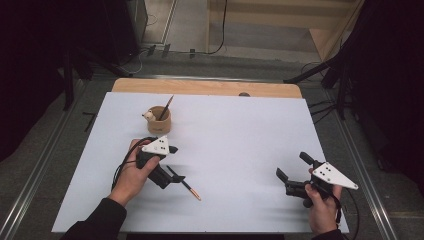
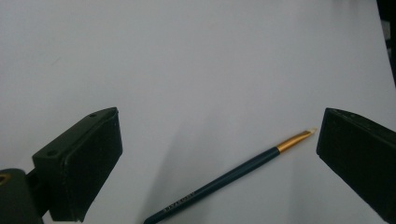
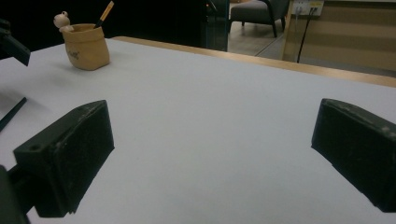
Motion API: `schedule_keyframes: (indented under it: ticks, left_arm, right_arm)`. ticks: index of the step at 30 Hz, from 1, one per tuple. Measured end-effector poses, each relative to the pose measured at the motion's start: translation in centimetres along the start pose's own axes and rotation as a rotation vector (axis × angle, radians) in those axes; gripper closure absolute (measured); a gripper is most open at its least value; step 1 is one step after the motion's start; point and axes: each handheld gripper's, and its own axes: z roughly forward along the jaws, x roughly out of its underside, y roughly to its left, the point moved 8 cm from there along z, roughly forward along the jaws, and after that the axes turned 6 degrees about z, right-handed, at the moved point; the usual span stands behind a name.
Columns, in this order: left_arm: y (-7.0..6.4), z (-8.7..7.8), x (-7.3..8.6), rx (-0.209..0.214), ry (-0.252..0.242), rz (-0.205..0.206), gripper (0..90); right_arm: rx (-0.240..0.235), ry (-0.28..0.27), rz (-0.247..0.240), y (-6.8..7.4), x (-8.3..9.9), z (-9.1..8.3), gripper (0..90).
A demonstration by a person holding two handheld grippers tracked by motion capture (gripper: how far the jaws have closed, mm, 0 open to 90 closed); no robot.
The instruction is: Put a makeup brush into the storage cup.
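Observation:
A dark blue paintbrush (image 1: 186, 185) with a gold ferrule lies on the white table (image 1: 240, 130), pale tip pointing toward the near right. My left gripper (image 1: 175, 165) hovers open over the brush's handle end. In the left gripper view the brush (image 2: 233, 179) lies slanted between the wide-apart jaws of the left gripper (image 2: 219, 121), nearer the right one and touching neither. A tan cup (image 1: 159, 120) with a small bear figure on its rim holds another brush (image 1: 166, 107). My right gripper (image 1: 293, 166) stands open and empty at the near right.
In the right gripper view the cup (image 3: 86, 46) stands far off at the upper left, beyond the open right gripper (image 3: 215, 116). A wooden strip (image 1: 205, 87) runs along the table's far edge. Dark stands and cables flank the table on the floor.

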Motion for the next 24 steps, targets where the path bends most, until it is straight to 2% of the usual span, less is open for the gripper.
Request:
schedule_keyframes:
  ticks: [5,8,9,11,12,18,24]
  left_arm:
    - [-0.7,0.8,0.3,0.024,0.063,0.045,0.7]
    - [-0.9,1.2,0.5,0.010,0.093,0.070,2.9]
    - [-0.8,1.2,0.5,-0.004,0.098,0.077,10.2]
    - [-0.6,1.1,0.5,-0.037,0.107,0.089,30.9]
    - [-0.6,1.2,0.6,-0.031,0.109,0.094,35.3]
    - [-1.3,1.8,0.9,0.010,0.158,0.139,31.3]
    - [-2.3,2.8,1.4,0.047,0.224,0.198,33.2]
  right_arm:
    - [-0.001,0.003,-0.001,0.0,0.0,0.0,0.0]
    - [-0.001,0.003,-0.001,0.0,0.0,0.0,0.0]
    - [-0.002,0.003,0.000,0.0,0.0,0.0,0.0]
    - [-0.002,0.003,-0.001,0.0,0.0,0.0,0.0]
    - [-0.002,0.004,-0.001,0.0,0.0,0.0,0.0]
    - [-0.002,0.005,0.000,0.0,0.1,0.0,0.0]
    - [-0.003,0.006,0.000,0.0,0.1,0.0,0.0]
